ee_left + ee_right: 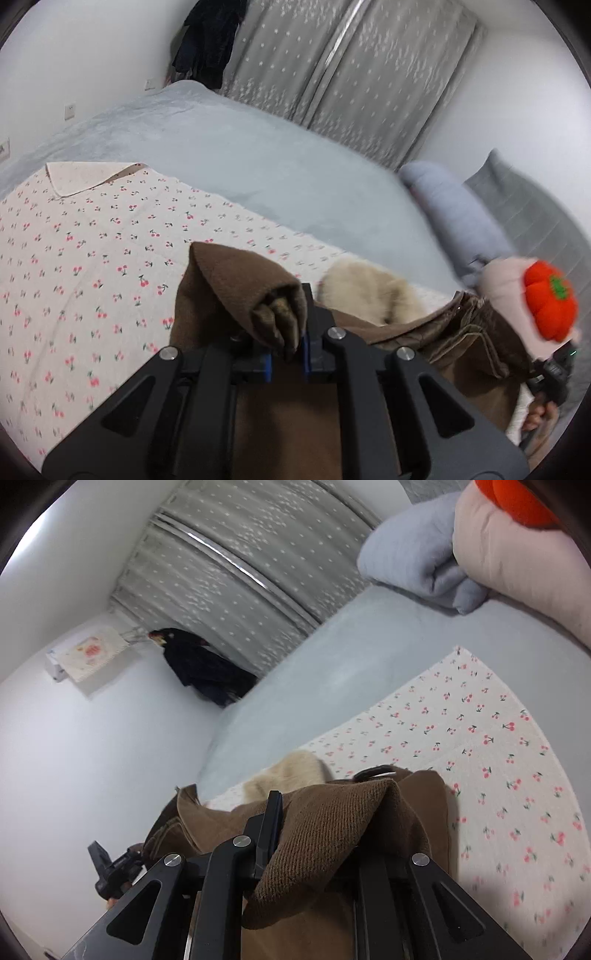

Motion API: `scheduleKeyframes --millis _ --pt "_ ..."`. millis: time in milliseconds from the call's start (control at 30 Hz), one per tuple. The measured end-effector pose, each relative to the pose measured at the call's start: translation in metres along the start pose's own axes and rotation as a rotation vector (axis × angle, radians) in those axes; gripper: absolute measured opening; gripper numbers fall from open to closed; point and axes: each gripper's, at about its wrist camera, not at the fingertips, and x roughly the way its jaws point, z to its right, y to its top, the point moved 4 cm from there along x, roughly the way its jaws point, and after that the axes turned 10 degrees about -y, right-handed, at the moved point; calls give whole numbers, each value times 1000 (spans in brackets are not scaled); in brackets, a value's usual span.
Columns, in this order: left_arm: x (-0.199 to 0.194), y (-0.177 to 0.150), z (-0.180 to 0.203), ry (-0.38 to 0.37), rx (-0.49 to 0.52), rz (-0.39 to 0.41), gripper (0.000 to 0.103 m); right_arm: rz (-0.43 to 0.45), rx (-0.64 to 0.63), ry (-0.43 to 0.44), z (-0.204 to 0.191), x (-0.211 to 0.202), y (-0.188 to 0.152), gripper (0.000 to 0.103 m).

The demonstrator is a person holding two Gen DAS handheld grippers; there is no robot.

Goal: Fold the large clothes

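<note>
A brown coat [236,291] with a cream fleece lining [365,291] hangs between my two grippers above a cherry-print sheet [85,254]. My left gripper [286,350] is shut on a bunched brown ribbed cuff or hem of the coat. In the right wrist view my right gripper [314,834] is shut on another ribbed brown edge of the coat [332,830], whose folds cover its right finger. The cream lining [291,771] shows beyond it. The other hand-held gripper [110,867] appears at the lower left there.
The cherry-print sheet [498,757] lies on a pale blue bedspread [240,155]. Rolled blue bedding [450,218], a pink pillow [517,565] and an orange pumpkin plush [550,299] sit at the bed's head. Grey curtains [351,66] and a hanging dark coat [210,40] stand behind.
</note>
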Motion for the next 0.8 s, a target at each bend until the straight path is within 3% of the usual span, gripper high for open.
scheduleKeyframes --millis 133,200,333,567,700,767,800 --pt "69 -15 -21 120 22 -42 14 -52 -1 -121 27 70 -2 17" --pt "89 -22 -35 123 1 -37 15 -60 7 -142 46 95 -3 17" --pt "114 -39 -59 87 -36 -26 16 -69 67 -79 76 120 -9 17" --pt "116 -31 -61 29 -91 -35 17 -81 109 0 86 129 -4 17" --pt "94 -19 -56 -63 -123 -33 33 -113 183 120 86 112 4 28" --pt "78 -10 -54 -92 -156 -9 50 -103 198 164 83 98 9 34" --pt "69 -6 -52 -73 -156 27 71 -81 181 160 78 89 11 43"
